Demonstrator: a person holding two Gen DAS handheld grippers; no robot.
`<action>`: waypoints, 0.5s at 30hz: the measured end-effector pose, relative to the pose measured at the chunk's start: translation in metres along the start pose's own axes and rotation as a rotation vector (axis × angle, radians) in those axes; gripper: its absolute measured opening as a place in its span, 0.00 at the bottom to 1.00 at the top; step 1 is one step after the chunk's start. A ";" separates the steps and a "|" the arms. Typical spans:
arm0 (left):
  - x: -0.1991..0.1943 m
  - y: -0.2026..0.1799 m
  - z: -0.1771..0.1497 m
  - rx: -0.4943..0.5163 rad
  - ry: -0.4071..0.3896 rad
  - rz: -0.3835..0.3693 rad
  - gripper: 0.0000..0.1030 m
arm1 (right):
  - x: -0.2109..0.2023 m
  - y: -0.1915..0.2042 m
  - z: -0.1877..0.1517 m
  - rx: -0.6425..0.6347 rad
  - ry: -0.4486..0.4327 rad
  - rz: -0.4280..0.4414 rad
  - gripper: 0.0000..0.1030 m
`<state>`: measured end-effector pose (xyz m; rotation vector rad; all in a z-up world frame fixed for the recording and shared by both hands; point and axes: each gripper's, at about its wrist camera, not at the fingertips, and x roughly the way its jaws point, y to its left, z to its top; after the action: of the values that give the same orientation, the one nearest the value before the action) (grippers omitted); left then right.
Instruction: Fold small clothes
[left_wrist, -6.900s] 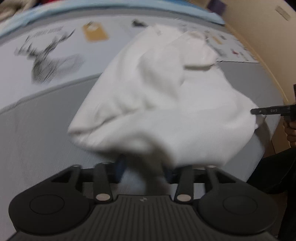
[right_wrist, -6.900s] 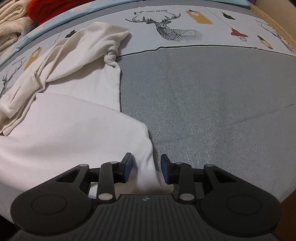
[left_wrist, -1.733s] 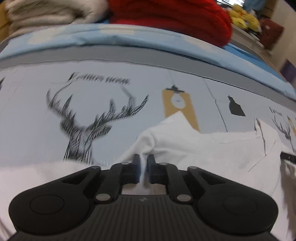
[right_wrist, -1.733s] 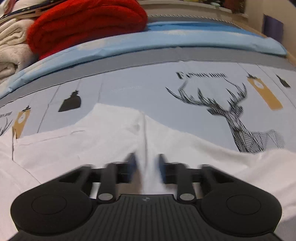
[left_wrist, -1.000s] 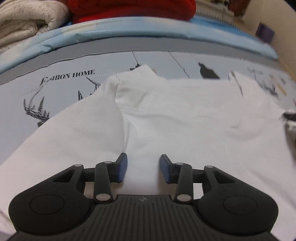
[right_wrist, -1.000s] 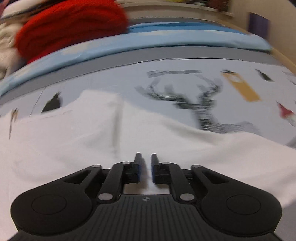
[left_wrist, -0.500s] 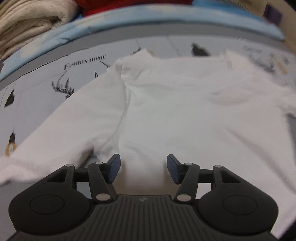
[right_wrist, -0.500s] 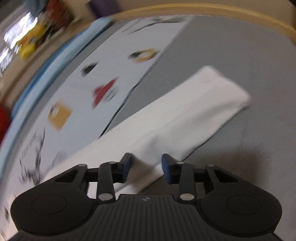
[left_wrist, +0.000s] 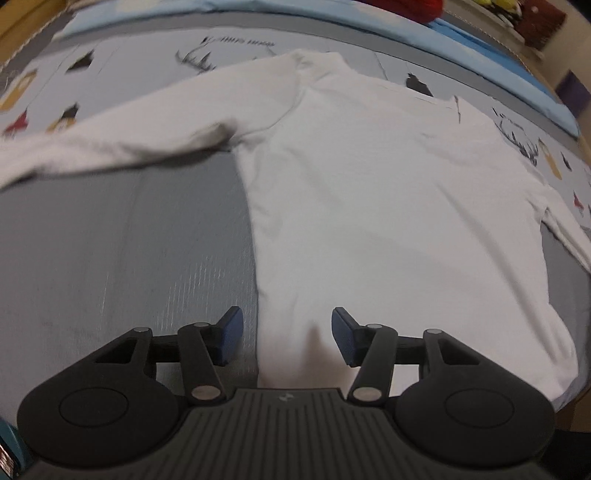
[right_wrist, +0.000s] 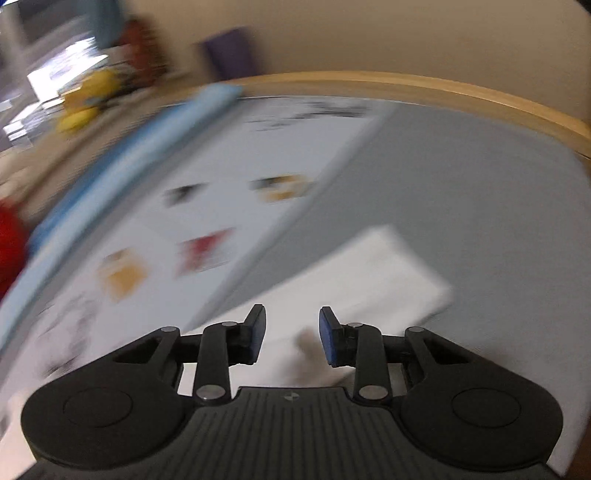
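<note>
Shirt: white long-sleeved shirt (left_wrist: 388, 206) lay spread flat on the grey bed cover (left_wrist: 110, 258), collar toward 12 o'clock.
Left tongs (left_wrist: 283, 341): wide, empty, above the shirt's hem edge.
Right tongs (right_wrist: 291, 334): parted, empty, over the sleeve (right_wrist: 373, 280), which pointed toward 2 o'clock.

Both wrist views close above the bedspread (left_wrist: 110, 258), sharing the white shirt (left_wrist: 388, 206).

A bed fills the scene, covered by a grey sheet with a pale printed band of deer and lantern motifs (left_wrist: 122, 236). A light blue bedcover (left_wrist: 332, 22) lies along its far side. A curved light wooden bed frame (right_wrist: 406, 83) borders a beige wall (right_wrist: 406, 33).
</note>
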<state>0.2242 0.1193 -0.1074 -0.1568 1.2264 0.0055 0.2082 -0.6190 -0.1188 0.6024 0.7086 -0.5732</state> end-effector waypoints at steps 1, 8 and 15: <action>-0.003 0.004 -0.003 -0.012 -0.003 -0.011 0.57 | -0.009 0.014 -0.008 -0.029 0.017 0.052 0.34; -0.025 0.023 -0.038 -0.078 -0.039 -0.079 0.51 | -0.081 0.076 -0.077 -0.194 0.221 0.308 0.36; -0.016 0.035 -0.107 -0.129 -0.061 -0.116 0.50 | -0.144 0.075 -0.147 -0.323 0.337 0.357 0.50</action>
<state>0.1153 0.1419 -0.1319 -0.3380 1.1548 -0.0113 0.1062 -0.4291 -0.0798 0.5101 0.9612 -0.0194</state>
